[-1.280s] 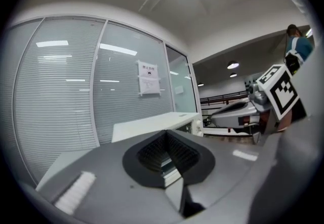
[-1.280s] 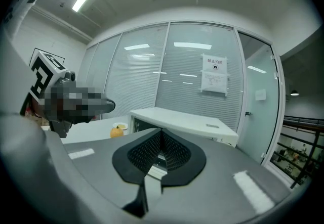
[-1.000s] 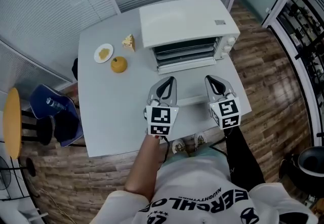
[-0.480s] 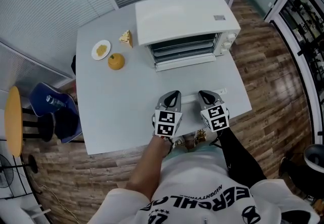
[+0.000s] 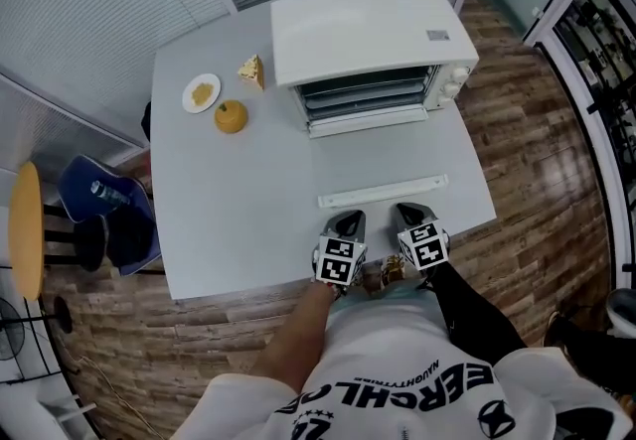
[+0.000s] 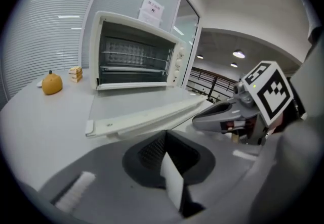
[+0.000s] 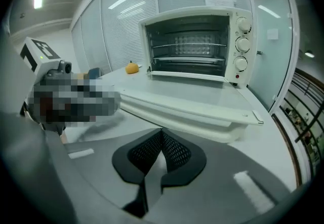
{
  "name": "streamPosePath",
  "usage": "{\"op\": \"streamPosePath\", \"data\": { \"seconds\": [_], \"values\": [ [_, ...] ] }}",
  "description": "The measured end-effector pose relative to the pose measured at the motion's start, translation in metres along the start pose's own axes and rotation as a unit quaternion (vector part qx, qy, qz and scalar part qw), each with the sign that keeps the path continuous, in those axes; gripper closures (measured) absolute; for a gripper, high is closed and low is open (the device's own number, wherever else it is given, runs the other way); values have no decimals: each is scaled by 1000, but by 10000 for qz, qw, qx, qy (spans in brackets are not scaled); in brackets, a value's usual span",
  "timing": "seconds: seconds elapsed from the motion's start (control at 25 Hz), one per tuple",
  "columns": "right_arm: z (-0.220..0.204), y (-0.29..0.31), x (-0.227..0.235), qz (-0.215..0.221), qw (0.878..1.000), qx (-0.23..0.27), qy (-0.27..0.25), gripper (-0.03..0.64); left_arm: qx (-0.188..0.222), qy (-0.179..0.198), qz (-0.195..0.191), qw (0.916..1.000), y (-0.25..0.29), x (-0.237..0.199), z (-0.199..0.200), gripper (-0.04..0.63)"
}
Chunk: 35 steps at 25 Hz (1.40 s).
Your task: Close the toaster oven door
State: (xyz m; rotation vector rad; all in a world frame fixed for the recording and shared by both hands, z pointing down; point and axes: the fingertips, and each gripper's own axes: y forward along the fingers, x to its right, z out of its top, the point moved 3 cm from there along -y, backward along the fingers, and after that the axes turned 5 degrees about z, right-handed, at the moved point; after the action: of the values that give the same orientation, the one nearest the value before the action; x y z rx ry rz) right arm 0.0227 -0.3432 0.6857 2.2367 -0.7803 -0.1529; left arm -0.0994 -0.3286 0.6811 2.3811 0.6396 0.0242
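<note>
Both grippers have drawn back from the door's handle to the near edge of the desk (image 5: 248,220). The left gripper (image 5: 349,220) and right gripper (image 5: 407,216) each have their jaws pressed together on nothing. The toaster oven (image 5: 368,31) sits at the far right of the desk. Its door (image 5: 383,162) is folded down flat toward the person, with the white handle bar (image 5: 383,193) along its near edge. The door looks stiff, a glass pane in a metal frame, and probably swings lightly on its far hinge. The middle of the handle is the place to lift, from underneath and gently, since the oven may slide on the smooth desk.
</note>
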Motion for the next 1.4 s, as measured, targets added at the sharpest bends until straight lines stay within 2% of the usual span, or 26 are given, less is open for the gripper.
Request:
{"op": "streamPosePath", "data": {
  "seconds": [0.2,0.32,0.44,0.56,0.92,1.04,1.2,1.28,1.4],
  "values": [
    [-7,3,7,-145,9998,-109,-20,617,-235,-131,194,9994,8,-5,-17,540],
    [-1,2,16,-239,9997,16,-35,617,-185,-209,334,9991,10,-9,-8,541],
    [11,1,30,-391,9988,224,177,617,-115,-298,613,9976,14,-20,2,541],
    [17,2,37,-380,9983,239,362,617,-95,-502,685,9963,16,-27,4,540],
    [25,-4,36,-404,9978,443,293,617,38,-339,704,9969,10,-23,15,541],
    [36,-11,35,-461,9964,635,325,617,201,-337,693,9968,4,-23,27,541],
    [62,-20,34,-534,9923,1083,267,617,621,-388,736,9946,-4,-27,51,540],
    [81,-25,33,-593,9891,1339,177,617,876,-229,746,9931,-8,-25,72,541],
    [109,-36,29,-711,9827,1708,-47,617,1283,255,819,9880,-15,-17,103,540]
  ]
}}
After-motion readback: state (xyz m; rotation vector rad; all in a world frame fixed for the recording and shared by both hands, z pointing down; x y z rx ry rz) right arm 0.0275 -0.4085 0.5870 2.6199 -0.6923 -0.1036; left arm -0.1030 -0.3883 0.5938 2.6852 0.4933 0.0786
